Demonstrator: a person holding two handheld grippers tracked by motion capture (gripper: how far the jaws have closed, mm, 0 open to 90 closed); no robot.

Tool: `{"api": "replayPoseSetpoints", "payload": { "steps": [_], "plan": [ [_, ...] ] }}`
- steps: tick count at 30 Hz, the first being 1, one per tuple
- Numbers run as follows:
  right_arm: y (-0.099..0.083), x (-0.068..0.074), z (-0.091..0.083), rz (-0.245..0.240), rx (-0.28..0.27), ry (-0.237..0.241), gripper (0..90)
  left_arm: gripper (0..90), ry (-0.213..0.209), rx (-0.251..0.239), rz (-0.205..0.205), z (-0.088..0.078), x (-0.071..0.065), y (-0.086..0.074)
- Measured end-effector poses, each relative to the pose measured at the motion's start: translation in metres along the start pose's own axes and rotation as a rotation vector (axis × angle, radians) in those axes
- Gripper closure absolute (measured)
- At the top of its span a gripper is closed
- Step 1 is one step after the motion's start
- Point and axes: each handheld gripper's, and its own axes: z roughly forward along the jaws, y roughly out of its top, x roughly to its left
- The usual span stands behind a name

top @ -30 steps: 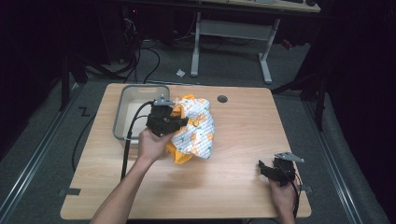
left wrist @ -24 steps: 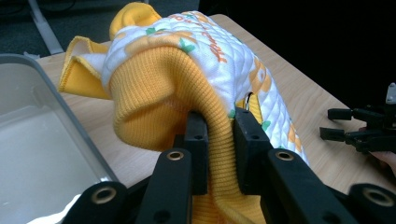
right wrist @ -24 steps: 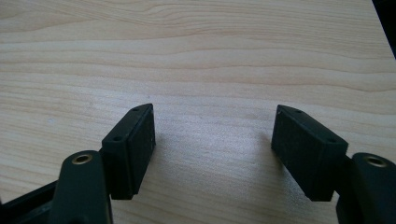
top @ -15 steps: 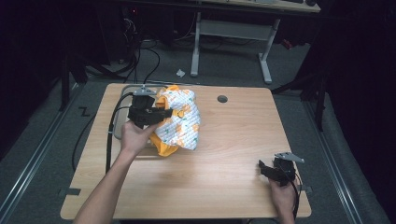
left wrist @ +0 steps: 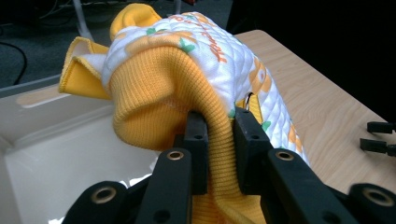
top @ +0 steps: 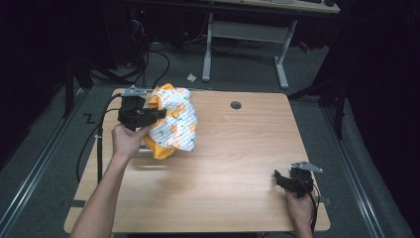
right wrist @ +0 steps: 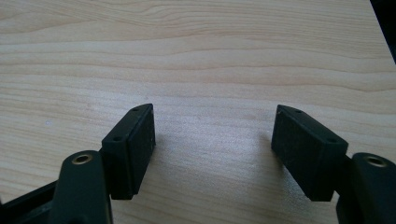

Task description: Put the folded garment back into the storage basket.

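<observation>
Fingers (left wrist: 196, 140) of left gripper (left wrist: 219, 154) clamped on yellow ribbed hem of quilted garment (top: 173, 124), carried left since a second ago, now hanging over white bin (left wrist: 56, 154), probably for dropping in; right gripper (right wrist: 212, 149) agape, idle on table (top: 237, 163).

Overall light: I am working under overhead light falling on the wooden table (top: 237, 163), while the floor around the table is lying in near darkness.
Shadows: my right jaws are casting soft, short shadows onto the table just beneath them.
Glare: the white bin (left wrist: 51, 154) beside the table's left edge is washing out.
Focus: my jaw bases are blurring at each gripper view's bottom.
</observation>
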Motion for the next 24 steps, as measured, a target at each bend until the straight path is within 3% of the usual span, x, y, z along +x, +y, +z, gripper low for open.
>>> {"api": "replayPoseSetpoints", "payload": {
  "steps": [6,17,24],
  "plan": [
    [0.000,0.000,0.000,0.000,-0.003,0.000,30.8,77.7,0.017,-0.018,-0.029,-0.009,0.017,0.001],
    [0.000,0.000,0.000,-0.001,0.000,-0.001,30.8,77.7,0.056,0.013,-0.012,-0.003,0.035,-0.003],
    [0.000,0.000,0.000,0.000,-0.001,-0.001,30.9,77.7,0.070,0.022,-0.021,0.001,0.046,-0.005]
  ]
}}
